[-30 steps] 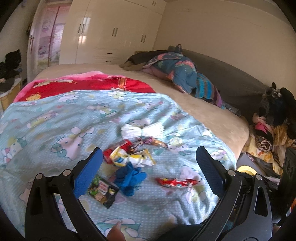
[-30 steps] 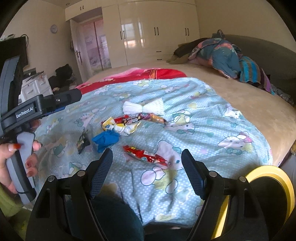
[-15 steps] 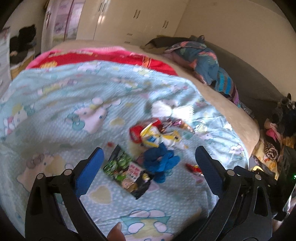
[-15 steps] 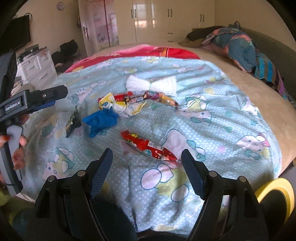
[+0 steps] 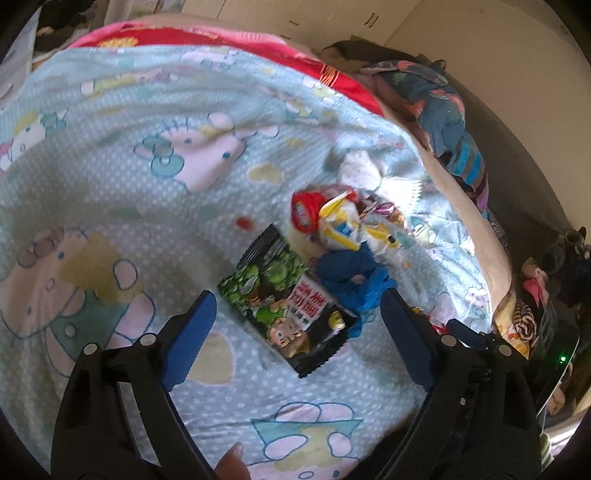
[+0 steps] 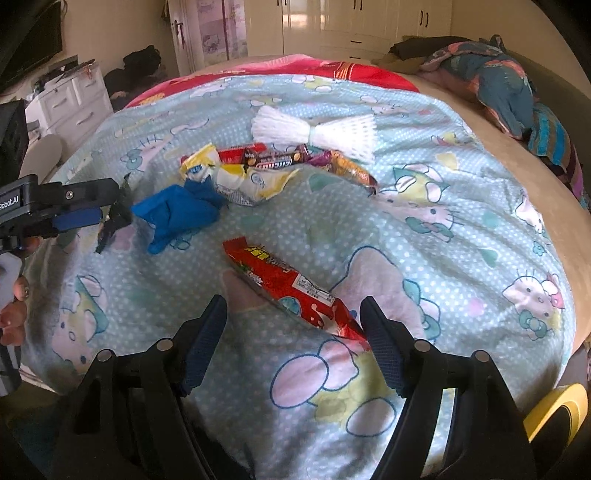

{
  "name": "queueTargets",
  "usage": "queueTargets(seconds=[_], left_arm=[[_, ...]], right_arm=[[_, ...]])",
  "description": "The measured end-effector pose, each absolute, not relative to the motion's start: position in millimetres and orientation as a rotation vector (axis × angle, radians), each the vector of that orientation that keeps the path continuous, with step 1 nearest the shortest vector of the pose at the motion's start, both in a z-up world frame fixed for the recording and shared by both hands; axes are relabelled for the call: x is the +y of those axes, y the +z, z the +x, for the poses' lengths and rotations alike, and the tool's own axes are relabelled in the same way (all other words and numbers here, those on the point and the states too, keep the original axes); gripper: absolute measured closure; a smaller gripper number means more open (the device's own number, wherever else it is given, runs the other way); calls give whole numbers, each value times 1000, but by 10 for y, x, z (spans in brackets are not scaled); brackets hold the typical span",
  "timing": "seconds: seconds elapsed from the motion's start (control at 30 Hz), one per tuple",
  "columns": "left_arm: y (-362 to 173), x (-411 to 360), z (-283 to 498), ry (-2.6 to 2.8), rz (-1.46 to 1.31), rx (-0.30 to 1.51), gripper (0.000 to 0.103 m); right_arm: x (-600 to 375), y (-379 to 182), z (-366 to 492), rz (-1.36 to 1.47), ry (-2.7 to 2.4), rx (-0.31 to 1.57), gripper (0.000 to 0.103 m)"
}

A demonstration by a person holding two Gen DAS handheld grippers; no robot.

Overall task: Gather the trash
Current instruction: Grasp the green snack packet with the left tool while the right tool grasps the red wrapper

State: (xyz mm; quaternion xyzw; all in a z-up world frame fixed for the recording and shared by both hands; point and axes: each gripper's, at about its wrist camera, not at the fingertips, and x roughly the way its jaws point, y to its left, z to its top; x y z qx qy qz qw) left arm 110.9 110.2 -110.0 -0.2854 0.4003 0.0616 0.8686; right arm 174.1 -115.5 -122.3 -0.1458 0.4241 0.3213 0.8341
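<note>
A bed point(image 6: 546, 206) under a cartoon-print quilt point(image 6: 424, 236) carries snack wrappers point(image 6: 291, 288), blue cloth point(image 6: 177, 210) and white netting point(image 6: 314, 133).

This is a bedroom in a home. A big bed point(image 6: 554, 206) fills the room, with a light blue cartoon-cat blanket point(image 6: 424, 229) and a red blanket point(image 6: 332, 72) on it. Tall cream wardrobes point(image 6: 351, 22) stand at the back wall. White drawers point(image 6: 70, 107) sit at the side. Crumpled bedding point(image 6: 495, 81) lies piled by the headboard.

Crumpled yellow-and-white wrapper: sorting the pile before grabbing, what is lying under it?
The crumpled yellow-and-white wrapper lies on the light blue cartoon-print quilt, overlapping the crumpled blue glove edge. Anything beneath it is hidden.
</note>
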Motion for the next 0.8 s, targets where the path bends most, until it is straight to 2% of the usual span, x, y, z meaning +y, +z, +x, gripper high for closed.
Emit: queueTargets(seconds=[0.1,0.2,0.33,0.4,0.47,0.8], left_arm=[[-1183,1110,1110,135,-606,856,24],[-1221,1109,1102,139,-609,860,28],[-1231,1135,1097,147,-623,857,40],[-1242,1166,1089,154,-633,856,49],[-1245,1171,1094,155,-638,857,59],[-1183,1157,1073,140,-632,842,78]], right_arm=[[-1138,-1289,1763,-303,681,917,40],[-1141,-1324,1777,-280,688,926,54],[-1179,-1318,1767,-245,686,924,73],[-1216,-1305,1757,-225,681,921,78],[-1251,-1290,1745,-206,677,915,81],[-1380,-1173,1626,-161,656,863,86]])
